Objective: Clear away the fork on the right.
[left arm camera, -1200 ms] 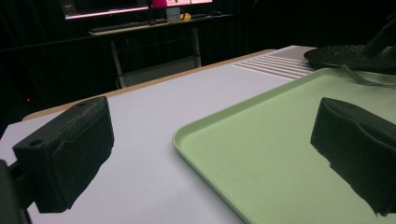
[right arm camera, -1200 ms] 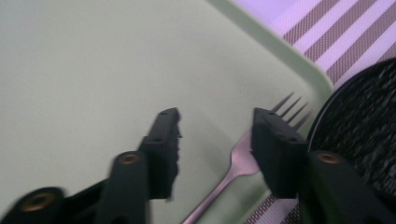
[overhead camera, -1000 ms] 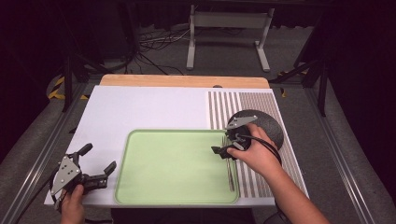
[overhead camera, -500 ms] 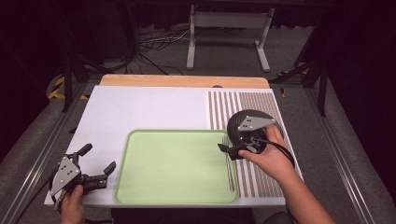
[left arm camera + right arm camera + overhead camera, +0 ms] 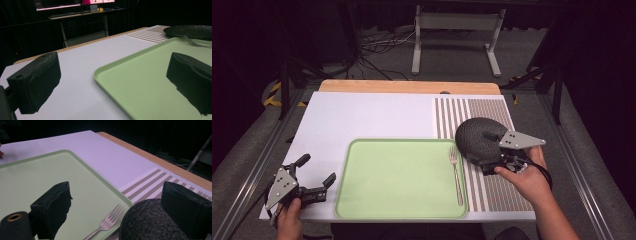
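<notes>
Both grippers stand open and empty. Right gripper point(image 5: 486, 161), whose jaws have just been opening with nothing between them, hovers over the near edge of the plate point(image 5: 476, 136), one jaw above its dark pebbled face in the right gripper view. Left gripper point(image 5: 318, 176) rests at the tray's point(image 5: 392, 175) near left corner, well apart from everything else.

The plate lies flat on the striped mat point(image 5: 492, 112), just beside the tray's right rim and the fork point(image 5: 456, 172) inside it. It looks stiff and fairly heavy for its size (likely stoneware, so it would chip or crack if dropped), and the rough surface should give the pads good purchase. Lying flat, it offers only its rim: I would pinch the near edge, one jaw over and one slid under.
</notes>
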Motion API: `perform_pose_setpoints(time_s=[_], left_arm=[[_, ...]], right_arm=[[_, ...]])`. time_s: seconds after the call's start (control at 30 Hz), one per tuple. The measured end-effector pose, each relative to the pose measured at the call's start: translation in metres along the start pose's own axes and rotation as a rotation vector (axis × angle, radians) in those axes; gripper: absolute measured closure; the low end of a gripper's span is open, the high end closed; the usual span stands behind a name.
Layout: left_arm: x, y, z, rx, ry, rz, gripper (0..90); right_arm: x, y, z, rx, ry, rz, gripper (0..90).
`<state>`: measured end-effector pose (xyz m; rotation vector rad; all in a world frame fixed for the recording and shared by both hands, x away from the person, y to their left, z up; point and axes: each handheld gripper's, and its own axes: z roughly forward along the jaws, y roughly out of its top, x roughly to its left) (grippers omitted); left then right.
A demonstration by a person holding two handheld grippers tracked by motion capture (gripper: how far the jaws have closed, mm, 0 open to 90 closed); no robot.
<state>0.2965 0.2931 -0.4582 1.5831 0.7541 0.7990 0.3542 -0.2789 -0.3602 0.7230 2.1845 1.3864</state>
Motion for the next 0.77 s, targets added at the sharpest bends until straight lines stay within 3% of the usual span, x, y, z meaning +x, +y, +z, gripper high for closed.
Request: perform_pose_setpoints(time_s=[0.27, 0.47, 0.6, 0.77], left_arm=[[0.001, 0.0, -0.001, -0.009, 0.003, -0.001, 0.1], [0.0, 0.0, -0.002, -0.01, 0.005, 0.002, 0.1], [0.002, 0.0, -0.002, -0.017, 0.01, -0.008, 0.0], [0.002, 0.0, -0.003, -0.023, 0.013, -0.008, 0.1]], right_arm=[[-0.006, -0.018, -0.021, -0.101, -0.004, -0.008, 9.9], [-0.012, -0.043, -0.032, -0.198, -0.035, 0.001, 10.2], [-0.015, -0.064, -0.036, -0.219, -0.05, 0.015, 10.7], [-0.017, -0.085, -0.04, -0.247, -0.034, 0.048, 16.0]])
